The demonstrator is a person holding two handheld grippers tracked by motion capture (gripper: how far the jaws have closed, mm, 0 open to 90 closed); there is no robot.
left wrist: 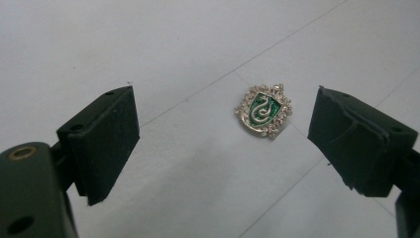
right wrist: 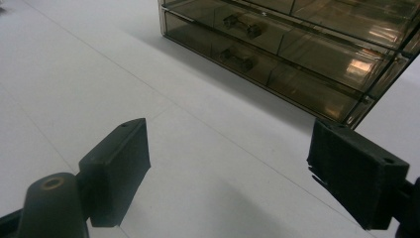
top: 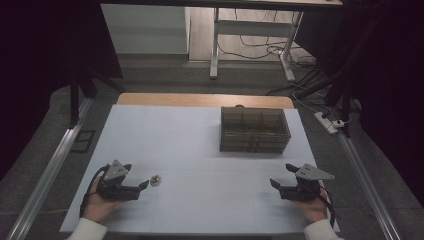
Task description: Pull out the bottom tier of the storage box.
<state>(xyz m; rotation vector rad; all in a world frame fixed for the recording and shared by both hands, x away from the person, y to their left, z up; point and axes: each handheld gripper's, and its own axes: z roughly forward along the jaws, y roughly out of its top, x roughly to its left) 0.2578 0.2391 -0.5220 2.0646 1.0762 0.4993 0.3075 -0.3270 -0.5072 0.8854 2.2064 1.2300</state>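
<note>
A small shield-shaped badge (left wrist: 264, 110), green enamel with a silver snake and a studded silver rim, lies flat on the white table. In the high view the badge (top: 155, 180) sits just right of my left gripper (top: 143, 185), whose jaws stand wide open and point right at it. The left gripper (left wrist: 223, 144) has nothing between its pads; the badge lies just beyond them, nearer the right jaw. My right gripper (top: 280, 176) rests near the front right of the table, open and empty. From the right gripper (right wrist: 228, 173) the smoky clear drawer box (right wrist: 292, 44) is ahead.
The drawer box (top: 255, 130) stands at the back right of the white table (top: 190, 150), its two handled drawers (right wrist: 240, 25) facing me and closed. A wooden table edge (top: 200, 99) lies behind. Metal rails (top: 50, 165) run along both sides.
</note>
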